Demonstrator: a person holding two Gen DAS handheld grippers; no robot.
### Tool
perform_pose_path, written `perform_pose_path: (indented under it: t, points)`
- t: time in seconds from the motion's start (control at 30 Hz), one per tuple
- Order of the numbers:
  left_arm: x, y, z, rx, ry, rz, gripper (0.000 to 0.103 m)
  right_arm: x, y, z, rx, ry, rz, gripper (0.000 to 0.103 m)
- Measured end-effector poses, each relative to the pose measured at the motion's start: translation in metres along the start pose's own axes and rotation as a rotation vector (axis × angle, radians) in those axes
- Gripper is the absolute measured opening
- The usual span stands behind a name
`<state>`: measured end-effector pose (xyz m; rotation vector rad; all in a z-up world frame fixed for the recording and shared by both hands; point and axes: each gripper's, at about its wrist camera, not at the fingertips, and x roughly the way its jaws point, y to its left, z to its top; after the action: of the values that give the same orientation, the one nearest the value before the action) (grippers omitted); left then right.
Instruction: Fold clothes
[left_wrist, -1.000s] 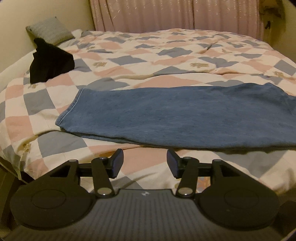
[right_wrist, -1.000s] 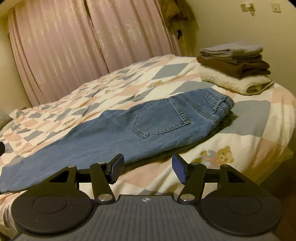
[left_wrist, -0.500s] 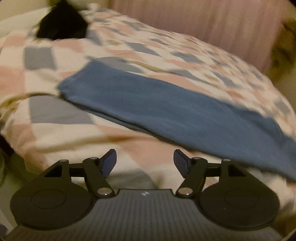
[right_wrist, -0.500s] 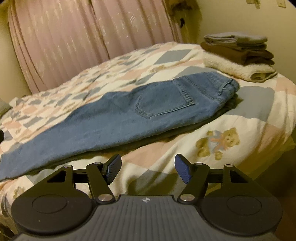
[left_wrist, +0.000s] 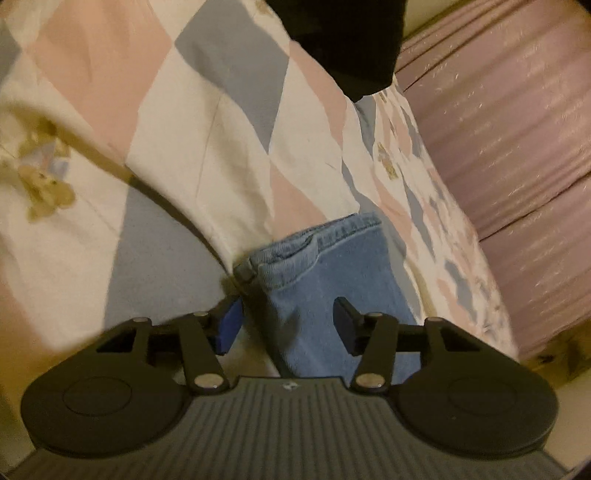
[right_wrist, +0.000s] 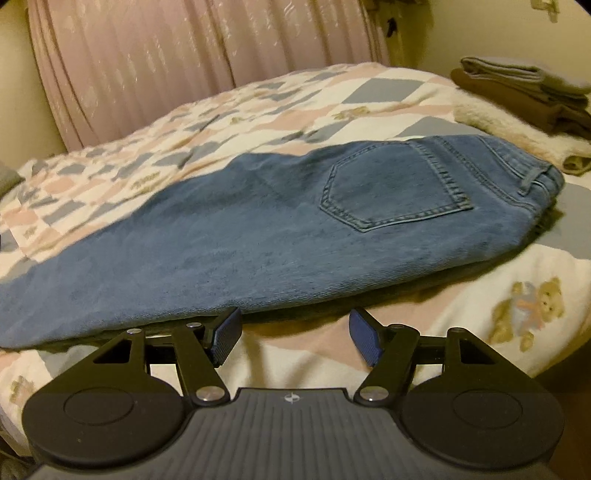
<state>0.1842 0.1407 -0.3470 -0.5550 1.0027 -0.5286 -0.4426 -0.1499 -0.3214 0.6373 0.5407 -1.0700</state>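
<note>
Blue jeans (right_wrist: 280, 236) lie flat across the patchwork quilt (right_wrist: 295, 99), folded lengthwise, back pocket up and waistband at the right. My right gripper (right_wrist: 295, 332) is open just in front of the near edge of the jeans, nothing between its fingers. In the left wrist view the hem end of a jeans leg (left_wrist: 325, 273) lies right between the fingers of my left gripper (left_wrist: 286, 319), which is open and tilted over it. Whether the fingers touch the denim I cannot tell.
A stack of folded clothes and a cream towel (right_wrist: 524, 110) sits on the quilt at the far right. A black garment (left_wrist: 351, 40) lies beyond the hem. Pink curtains (right_wrist: 184, 55) hang behind the bed.
My left gripper has swung left and down to the hem end of the jeans, rolling as it went. My right gripper has moved closer to the jeans' near edge.
</note>
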Motion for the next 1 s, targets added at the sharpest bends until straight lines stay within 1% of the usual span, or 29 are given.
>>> perform_pose_path:
  t: [0.2, 0.27, 0.33, 0.37, 0.4, 0.43, 0.5, 0.57, 0.6, 0.63, 0.73, 0.77, 0.87, 0.93, 0.97, 1.0]
  points:
    - [0.023, -0.007, -0.002, 0.079, 0.011, 0.029, 0.048, 0.015, 0.004, 0.003, -0.020, 0.022, -0.018, 0.071]
    - [0.028, -0.005, -0.006, 0.098, 0.002, 0.032, 0.045, 0.017, 0.004, 0.003, -0.018, 0.025, -0.019, 0.071]
    - [0.027, -0.002, -0.010, 0.093, -0.017, 0.019, 0.040, 0.019, 0.004, 0.003, -0.020, 0.028, -0.019, 0.072]
    - [0.026, -0.001, -0.010, 0.083, -0.019, 0.010, 0.031, 0.019, 0.003, 0.003, -0.022, 0.029, -0.017, 0.072]
    - [0.024, 0.001, -0.010, 0.062, -0.014, -0.015, 0.019, 0.019, 0.003, 0.003, -0.024, 0.030, -0.015, 0.072]
    - [0.021, 0.001, -0.010, 0.041, -0.018, -0.024, 0.017, 0.018, 0.003, 0.004, -0.025, 0.032, -0.013, 0.072]
    - [0.008, -0.010, -0.011, 0.066, -0.056, -0.034, 0.007, 0.017, 0.002, 0.005, -0.030, 0.033, -0.008, 0.071]
    - [-0.014, -0.040, -0.019, 0.195, -0.111, -0.047, 0.006, 0.013, 0.000, 0.007, -0.031, 0.025, -0.003, 0.070]
    - [-0.026, -0.060, -0.028, 0.286, -0.139, -0.062, 0.006, 0.010, -0.001, 0.008, -0.027, 0.016, -0.002, 0.069]
    - [-0.039, -0.083, -0.041, 0.390, -0.165, -0.090, 0.006, 0.006, -0.003, 0.010, -0.018, 0.002, -0.002, 0.064]
    - [-0.070, -0.150, -0.107, 0.733, -0.210, -0.188, 0.007, -0.010, -0.008, 0.016, 0.032, -0.065, 0.028, 0.061]
    - [-0.078, -0.168, -0.135, 0.854, -0.224, -0.223, 0.008, -0.015, -0.009, 0.018, 0.050, -0.085, 0.051, 0.061]
    - [-0.071, -0.189, -0.223, 1.110, -0.160, -0.286, 0.010, -0.026, -0.015, 0.027, 0.120, -0.124, 0.156, 0.061]
    - [-0.065, -0.201, -0.281, 1.276, -0.112, -0.326, 0.010, -0.030, -0.019, 0.035, 0.167, -0.135, 0.215, 0.061]
    - [-0.058, -0.199, -0.302, 1.326, -0.087, -0.309, 0.010, -0.030, -0.021, 0.039, 0.194, -0.136, 0.253, 0.061]
    - [-0.050, -0.195, -0.320, 1.370, -0.074, -0.280, 0.010, -0.028, -0.024, 0.043, 0.230, -0.120, 0.309, 0.061]
